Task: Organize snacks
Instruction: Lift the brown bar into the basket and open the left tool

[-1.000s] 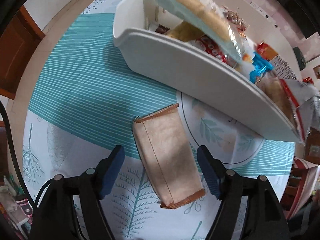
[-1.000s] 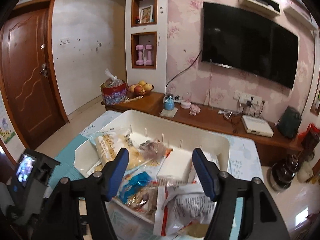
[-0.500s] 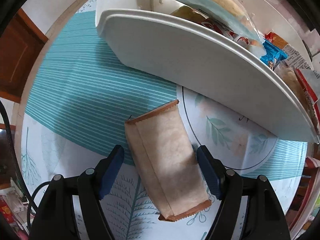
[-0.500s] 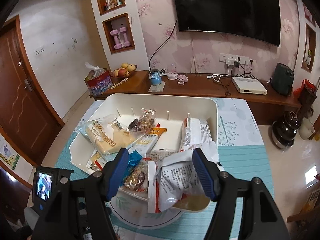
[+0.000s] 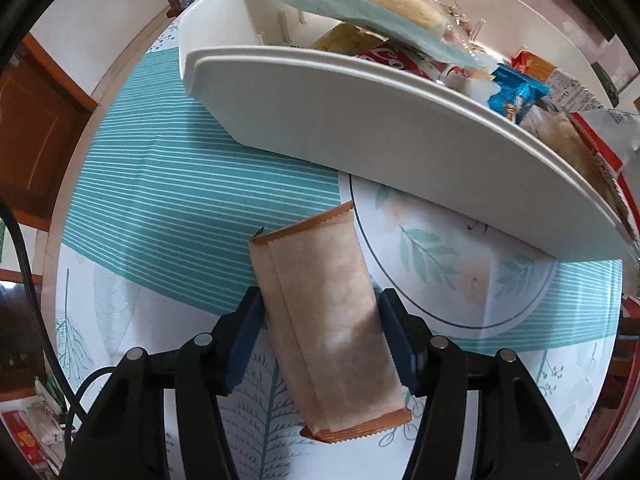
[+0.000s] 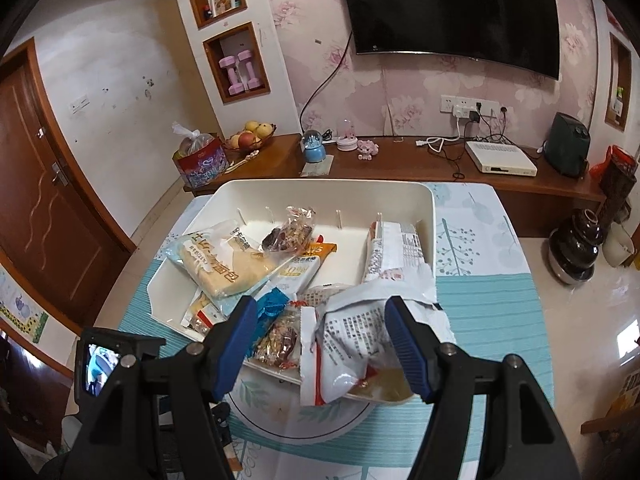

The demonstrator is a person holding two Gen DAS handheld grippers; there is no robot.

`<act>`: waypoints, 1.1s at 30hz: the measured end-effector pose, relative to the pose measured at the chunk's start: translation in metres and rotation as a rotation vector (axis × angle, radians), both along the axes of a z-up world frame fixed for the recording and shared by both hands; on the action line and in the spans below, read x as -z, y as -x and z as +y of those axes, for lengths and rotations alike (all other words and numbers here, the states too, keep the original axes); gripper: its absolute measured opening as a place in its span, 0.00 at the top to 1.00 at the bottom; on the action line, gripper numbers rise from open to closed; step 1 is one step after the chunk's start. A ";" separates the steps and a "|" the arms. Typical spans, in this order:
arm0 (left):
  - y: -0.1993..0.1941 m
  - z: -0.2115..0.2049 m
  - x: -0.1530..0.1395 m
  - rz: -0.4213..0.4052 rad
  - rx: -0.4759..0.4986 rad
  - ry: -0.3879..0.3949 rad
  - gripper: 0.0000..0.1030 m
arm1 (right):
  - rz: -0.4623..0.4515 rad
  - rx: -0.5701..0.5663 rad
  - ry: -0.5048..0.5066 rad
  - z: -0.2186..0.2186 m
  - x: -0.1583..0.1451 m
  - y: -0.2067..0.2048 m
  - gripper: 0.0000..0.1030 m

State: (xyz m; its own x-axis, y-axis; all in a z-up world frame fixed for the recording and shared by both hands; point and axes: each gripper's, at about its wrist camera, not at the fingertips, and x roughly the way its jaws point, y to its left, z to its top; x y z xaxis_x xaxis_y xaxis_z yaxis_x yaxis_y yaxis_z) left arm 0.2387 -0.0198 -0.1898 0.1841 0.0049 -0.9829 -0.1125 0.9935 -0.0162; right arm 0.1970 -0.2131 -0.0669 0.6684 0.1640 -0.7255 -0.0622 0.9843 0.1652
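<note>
Mostly the sorting looks done: the white bin [image 6: 428, 216] on the table [image 5: 160, 208] already holds a heap of packets [image 6: 224, 264]. One tan packet [image 5: 324, 320] lies outside, on the cloth just beside the bin's near wall. The left gripper [image 5: 320, 336] points down over it, jaws closing with the packet between them, pads at or nearly at its edges. The right gripper [image 6: 320, 340] hangs half open over the bin, holding nothing. Left to do, I judge: lift that packet in.
</note>
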 end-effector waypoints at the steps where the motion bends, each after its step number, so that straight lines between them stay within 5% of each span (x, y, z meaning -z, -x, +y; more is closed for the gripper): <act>1: 0.001 0.000 -0.003 -0.007 0.003 0.000 0.44 | 0.003 0.005 -0.003 -0.002 0.000 0.000 0.35; 13: 0.018 0.015 -0.102 -0.193 0.058 0.058 0.52 | 0.053 0.063 -0.073 -0.025 0.016 0.021 0.35; 15: 0.016 0.011 -0.119 -0.230 0.082 0.073 0.79 | 0.072 0.073 -0.085 -0.028 0.022 0.027 0.35; 20: -0.006 0.001 -0.147 -0.317 0.143 0.073 0.84 | 0.118 0.089 -0.106 -0.033 0.040 0.038 0.35; 28: -0.012 0.003 -0.145 -0.293 0.144 0.083 0.84 | 0.145 0.078 -0.150 -0.033 0.054 0.052 0.35; 33: 0.001 0.015 -0.117 -0.212 0.149 0.064 0.64 | 0.154 0.050 -0.158 -0.027 0.058 0.058 0.35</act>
